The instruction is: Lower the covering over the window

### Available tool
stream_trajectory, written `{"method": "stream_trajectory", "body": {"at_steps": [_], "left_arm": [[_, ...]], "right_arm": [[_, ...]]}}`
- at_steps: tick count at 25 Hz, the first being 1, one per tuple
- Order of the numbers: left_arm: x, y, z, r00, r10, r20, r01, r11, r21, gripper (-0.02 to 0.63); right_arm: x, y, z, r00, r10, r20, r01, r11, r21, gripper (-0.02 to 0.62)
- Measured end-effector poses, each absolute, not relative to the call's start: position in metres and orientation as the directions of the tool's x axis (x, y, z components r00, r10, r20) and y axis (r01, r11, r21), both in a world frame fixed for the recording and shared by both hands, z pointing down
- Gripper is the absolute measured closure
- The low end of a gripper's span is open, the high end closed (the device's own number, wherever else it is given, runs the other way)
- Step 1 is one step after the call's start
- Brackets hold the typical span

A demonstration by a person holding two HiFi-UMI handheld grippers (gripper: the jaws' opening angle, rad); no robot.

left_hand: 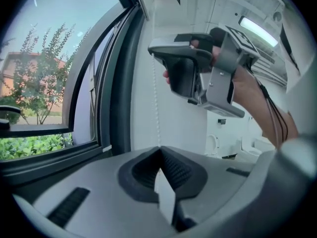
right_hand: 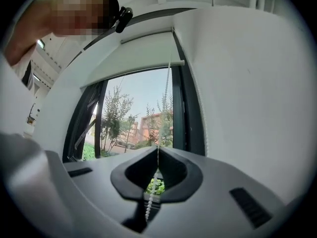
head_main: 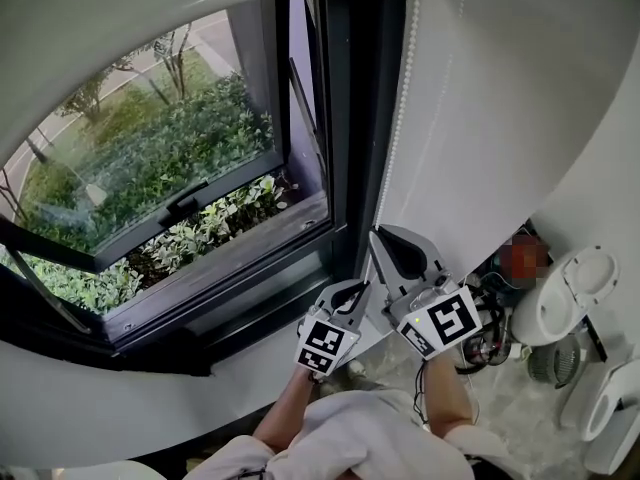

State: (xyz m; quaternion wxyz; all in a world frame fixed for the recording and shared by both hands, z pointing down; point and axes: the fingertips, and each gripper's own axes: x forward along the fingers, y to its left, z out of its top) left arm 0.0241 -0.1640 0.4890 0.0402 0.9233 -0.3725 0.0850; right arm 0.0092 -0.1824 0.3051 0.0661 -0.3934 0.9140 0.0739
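A white roller blind (head_main: pixel 120 23) (right_hand: pixel 132 58) covers only the top of the window (head_main: pixel 160 158). Its bead chain (head_main: pixel 398 118) (right_hand: pixel 166 98) hangs down the right side of the dark frame. My right gripper (head_main: pixel 378 238) (right_hand: pixel 157 151) is shut on the bead chain, which runs down between its jaws. My left gripper (head_main: pixel 360 288) (left_hand: pixel 159 150) sits just below and left of it, jaws shut, with the chain (left_hand: pixel 157 108) coming down into their tip. The left gripper view looks up at the right gripper (left_hand: pixel 198 68).
The window's sash (head_main: pixel 170 213) is tilted open outward over green shrubs. A white wall (head_main: pixel 500 118) stands right of the chain. White bathroom fixtures (head_main: pixel 565 298) and a small fan (head_main: pixel 555 363) lie on the floor at the right. A white sill (head_main: pixel 90 408) runs below the window.
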Motion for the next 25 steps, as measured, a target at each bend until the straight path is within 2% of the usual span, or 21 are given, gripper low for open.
{"method": "stream_trajectory", "body": {"at_steps": [7, 25], "left_arm": [[0.024, -0.163, 0.533, 0.698, -0.664, 0.268, -0.695, -0.719, 0.029, 0.592], [0.020, -0.164, 0.602, 0.677, -0.653, 0.338, -0.708, -0.704, 0.057, 0.592]], "right_arm": [[0.007, -0.190, 0.350, -0.687, -0.719, -0.110, -0.725, 0.688, 0.031, 0.595], [0.003, -0.196, 0.418, -0.701, -0.713, -0.023, -0.711, 0.701, -0.054, 0.597]]}}
